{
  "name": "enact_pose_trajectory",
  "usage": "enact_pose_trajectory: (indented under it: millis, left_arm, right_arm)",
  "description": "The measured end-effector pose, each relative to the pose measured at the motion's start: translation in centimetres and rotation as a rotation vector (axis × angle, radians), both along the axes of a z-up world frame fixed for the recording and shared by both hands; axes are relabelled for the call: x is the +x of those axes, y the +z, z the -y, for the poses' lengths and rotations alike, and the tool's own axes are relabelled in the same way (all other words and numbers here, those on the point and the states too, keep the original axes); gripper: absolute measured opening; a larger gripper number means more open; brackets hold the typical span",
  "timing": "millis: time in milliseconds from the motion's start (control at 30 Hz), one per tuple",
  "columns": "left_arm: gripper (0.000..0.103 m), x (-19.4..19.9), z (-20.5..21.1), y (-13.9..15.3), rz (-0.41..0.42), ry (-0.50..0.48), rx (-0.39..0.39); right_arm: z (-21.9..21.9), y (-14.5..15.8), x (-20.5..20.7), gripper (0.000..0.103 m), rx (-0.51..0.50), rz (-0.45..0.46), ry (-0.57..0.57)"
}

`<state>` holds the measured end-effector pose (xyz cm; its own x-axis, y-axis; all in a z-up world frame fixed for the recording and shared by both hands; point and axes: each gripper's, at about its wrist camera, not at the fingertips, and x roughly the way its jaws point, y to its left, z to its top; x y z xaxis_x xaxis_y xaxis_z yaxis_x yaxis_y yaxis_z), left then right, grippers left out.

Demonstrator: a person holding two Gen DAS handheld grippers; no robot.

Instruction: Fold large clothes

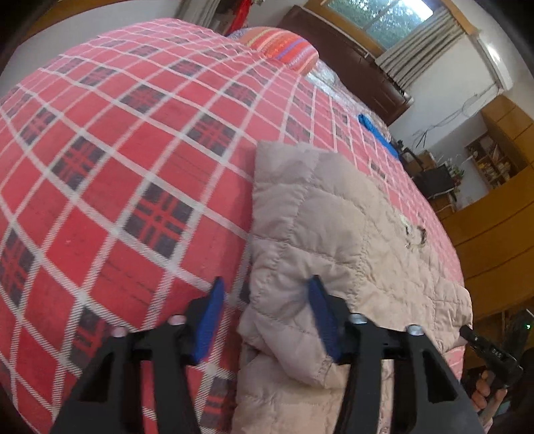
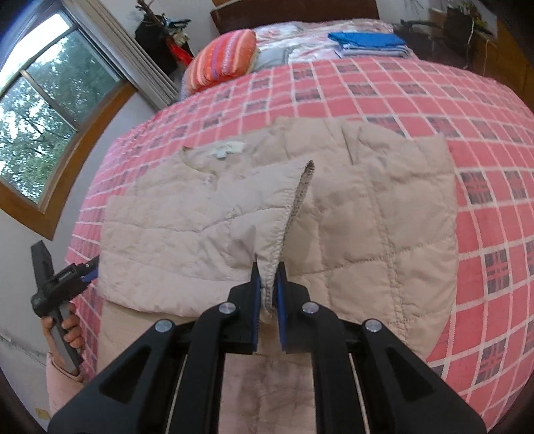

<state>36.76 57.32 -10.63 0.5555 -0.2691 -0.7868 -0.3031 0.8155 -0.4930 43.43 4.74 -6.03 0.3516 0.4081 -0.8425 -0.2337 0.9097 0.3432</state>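
A beige quilted jacket (image 2: 367, 213) lies spread on the red plaid bed cover (image 2: 484, 187), its collar and label toward the window side. My right gripper (image 2: 268, 270) is shut on a cuffed sleeve end (image 2: 287, 207) of the jacket, lifted a little above the body. In the left wrist view the jacket (image 1: 333, 227) fills the right half. My left gripper (image 1: 267, 300) stands open over the jacket's near edge, one blue pad (image 1: 323, 320) above the cloth and the other above the cover. The left gripper (image 2: 90, 270) also shows at the jacket's left edge, held by a hand (image 2: 71, 330).
A striped orange pillow (image 2: 223, 60) and folded blue clothes (image 2: 367, 41) lie near the dark headboard (image 2: 293, 10). A window (image 2: 43, 100) is on the left wall. Wooden cabinets (image 1: 494, 233) stand past the bed's far side. Bare plaid cover (image 1: 116, 167) stretches left of the jacket.
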Motion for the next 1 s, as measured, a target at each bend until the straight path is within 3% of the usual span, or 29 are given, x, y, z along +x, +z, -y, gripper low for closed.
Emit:
enact_pose_trajectory:
  millis: [33, 133, 233, 267, 333, 400, 567, 633, 733, 900, 1000]
  left_arm:
    - [0.027, 0.2, 0.3, -0.2, -0.004, -0.005, -0.001]
    - [0.013, 0.4, 1.6, 0.3, 0.004, -0.02, 0.101]
    - [0.012, 0.3, 2.1, 0.7, 0.009, -0.029, 0.128]
    - [0.012, 0.2, 2.0, 0.8, 0.01, -0.031, 0.117]
    - [0.017, -0.3, 1.2, 1.0, 0.014, -0.03, 0.068]
    - [0.021, -0.5, 0.0, 0.8, 0.017, -0.014, 0.024]
    - [0.033, -0.4, -0.8, 0.1, 0.006, 0.004, -0.021]
    - [0.031, -0.1, 0.0, -0.1, 0.0, -0.008, -0.022]
    - [0.029, 0.1, 1.4, 0.3, -0.005, -0.02, 0.039]
    - [0.023, 0.1, 2.6, 1.3, -0.006, -0.058, 0.124]
    - [0.023, 0.3, 2.6, 0.8, -0.02, -0.056, 0.129]
  right_arm:
    - [0.0, -0.6, 0.2, 0.008, -0.004, -0.014, -0.004]
    - [0.2, -2.2, 0.5, 0.009, -0.019, -0.052, -0.006]
    - [0.4, -2.9, 0.3, 0.014, -0.02, -0.065, 0.004]
    - [0.7, -2.8, 0.3, 0.016, -0.012, -0.062, 0.0]
    - [1.6, -2.7, 0.1, 0.033, 0.02, -0.064, -0.019]
    - [2.5, -2.6, 0.1, 0.037, 0.039, -0.064, -0.037]
    - [3.1, -3.5, 0.8, 0.037, 0.093, -0.109, -0.036]
    - [2.5, -3.9, 1.0, 0.027, 0.079, -0.115, -0.03]
    - [1.6, -3.9, 0.9, 0.012, 0.055, -0.112, -0.018]
    - [2.7, -1.1, -0.5, 0.009, 0.069, -0.007, -0.031]
    - [3.5, -1.2, -0.4, 0.009, 0.088, -0.029, -0.042]
